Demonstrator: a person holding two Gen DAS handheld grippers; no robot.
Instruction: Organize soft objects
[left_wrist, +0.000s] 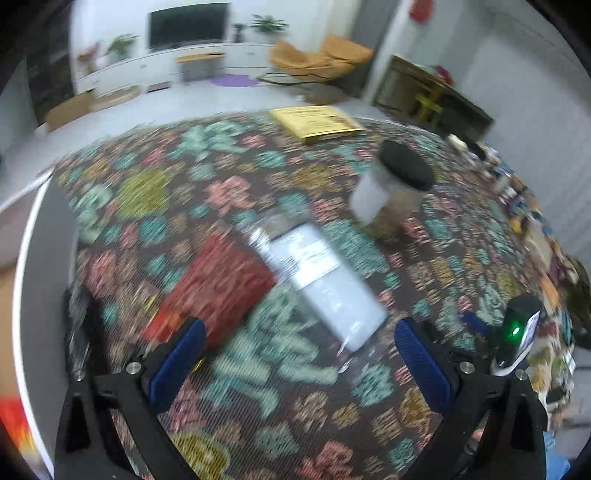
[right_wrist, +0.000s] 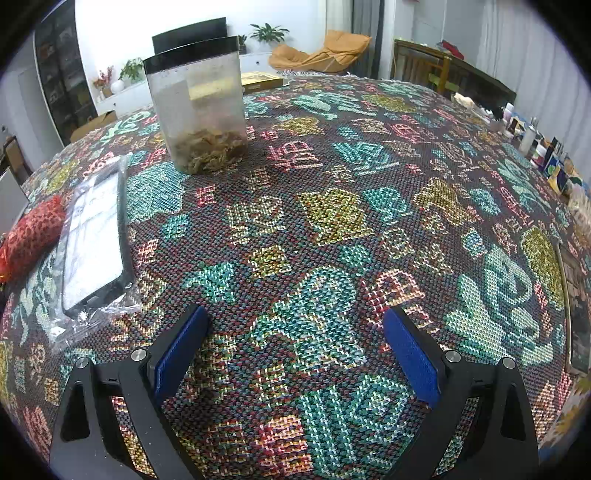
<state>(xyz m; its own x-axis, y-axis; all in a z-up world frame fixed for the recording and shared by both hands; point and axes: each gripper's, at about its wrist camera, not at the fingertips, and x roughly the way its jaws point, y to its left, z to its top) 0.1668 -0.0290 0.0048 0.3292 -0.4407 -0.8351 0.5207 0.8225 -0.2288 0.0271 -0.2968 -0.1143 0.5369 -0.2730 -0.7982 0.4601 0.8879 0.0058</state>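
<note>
Your left gripper (left_wrist: 299, 354) gapes wide and empty; the red pouch (left_wrist: 218, 284) lies near at 11 o'clock, long axis toward 1. Your right gripper (right_wrist: 295, 350), likewise open and empty, sits farther

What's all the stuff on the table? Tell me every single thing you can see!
Tablecloth: one, woven in teal, red and yellow on dark, covering the table.
Red pouch: one, red patterned, at the table's left edge.
Plastic-wrapped pack: one, white with dark edges in clear wrap, right beside the pouch.
Jar: one, clear with a black lid, brownish stuff at the bottom, standing upright behind the pack.
Yellow box: one, flat, at the far edge.
Small bottles and boxes: several, mixed colours, along the right edge, too small to identify.
Left gripper: blue pads, open, empty.
Right gripper: blue pads, open, empty.
</note>
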